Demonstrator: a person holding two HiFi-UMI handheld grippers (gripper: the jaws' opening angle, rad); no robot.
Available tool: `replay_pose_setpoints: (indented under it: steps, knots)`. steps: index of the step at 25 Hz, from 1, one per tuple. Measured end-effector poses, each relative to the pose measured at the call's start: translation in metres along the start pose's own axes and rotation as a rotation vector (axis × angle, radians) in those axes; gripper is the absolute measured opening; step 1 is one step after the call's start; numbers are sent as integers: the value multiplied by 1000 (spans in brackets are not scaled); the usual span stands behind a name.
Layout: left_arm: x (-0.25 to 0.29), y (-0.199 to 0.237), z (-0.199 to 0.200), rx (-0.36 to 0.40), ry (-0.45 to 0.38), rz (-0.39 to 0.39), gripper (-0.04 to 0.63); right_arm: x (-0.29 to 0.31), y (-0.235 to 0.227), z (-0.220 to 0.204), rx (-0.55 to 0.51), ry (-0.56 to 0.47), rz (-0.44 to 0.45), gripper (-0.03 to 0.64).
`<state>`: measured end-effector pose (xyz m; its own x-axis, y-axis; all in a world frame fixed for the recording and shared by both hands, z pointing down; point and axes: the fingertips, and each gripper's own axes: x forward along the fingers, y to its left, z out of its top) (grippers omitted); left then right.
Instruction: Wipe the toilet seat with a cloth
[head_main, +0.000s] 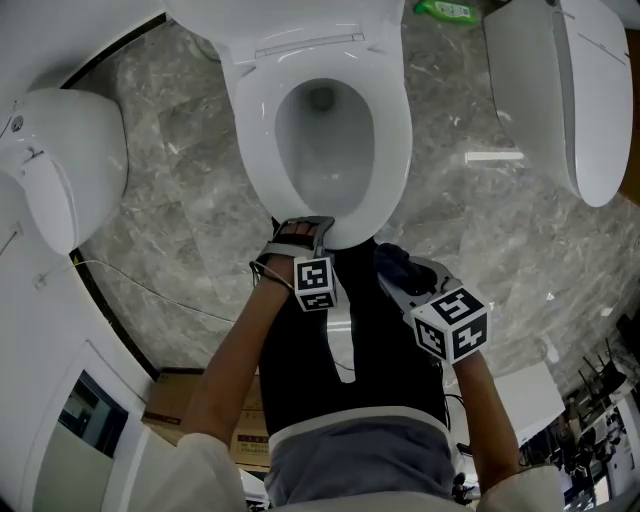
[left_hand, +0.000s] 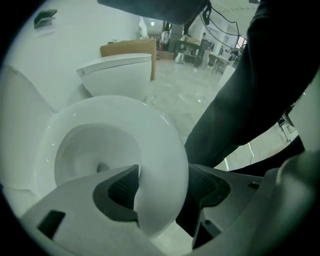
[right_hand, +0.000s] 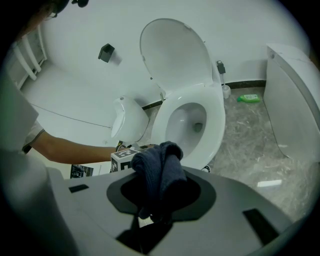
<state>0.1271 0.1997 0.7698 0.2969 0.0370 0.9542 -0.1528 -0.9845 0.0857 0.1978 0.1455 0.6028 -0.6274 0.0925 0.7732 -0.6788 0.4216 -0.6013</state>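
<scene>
The white toilet seat (head_main: 392, 130) is down around the bowl, and its lid (right_hand: 172, 55) stands raised. My left gripper (head_main: 305, 230) is at the seat's front edge. In the left gripper view the seat's (left_hand: 150, 130) front rim lies between the jaws of that gripper (left_hand: 160, 189), which stand wide; the right pad is clear of the rim. To the right of it my right gripper (head_main: 397, 275) is shut on a bunched dark blue cloth (head_main: 400, 258), just short of the seat's front. The cloth (right_hand: 160, 170) sticks up between the jaws of the right gripper (right_hand: 160, 197).
A second white toilet (head_main: 70, 160) stands at the left and a third (head_main: 585, 90) at the right. A green bottle (head_main: 448, 10) lies on the grey marble floor by the back wall. A thin cable (head_main: 150, 290) and a cardboard box (head_main: 165, 400) are at the lower left.
</scene>
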Motion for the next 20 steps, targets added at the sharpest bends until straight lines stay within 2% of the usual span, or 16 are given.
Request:
replay_pose_setpoints:
  steps: [4,8,13,14,18,20]
  knots:
    - [10,0,0,-64,-25,-60,281,12,-10,4,-7,5,-16,107]
    - [11,3,3,-239,-95,-150,282,23,-23,18,-7,-5,-40,107]
    - [7,8,8,-348,-139,-195,281,38,-42,43,-1,-18,-76,107]
    - [4,10,9,-400,-169,-210,281,42,-46,49,1,-18,-83,107]
    - [-17,28,19,-694,-335,-265,268,59,-61,69,17,-21,-100,107]
    - [-26,37,15,-770,-369,-239,224,68,-70,80,26,-29,-119,107]
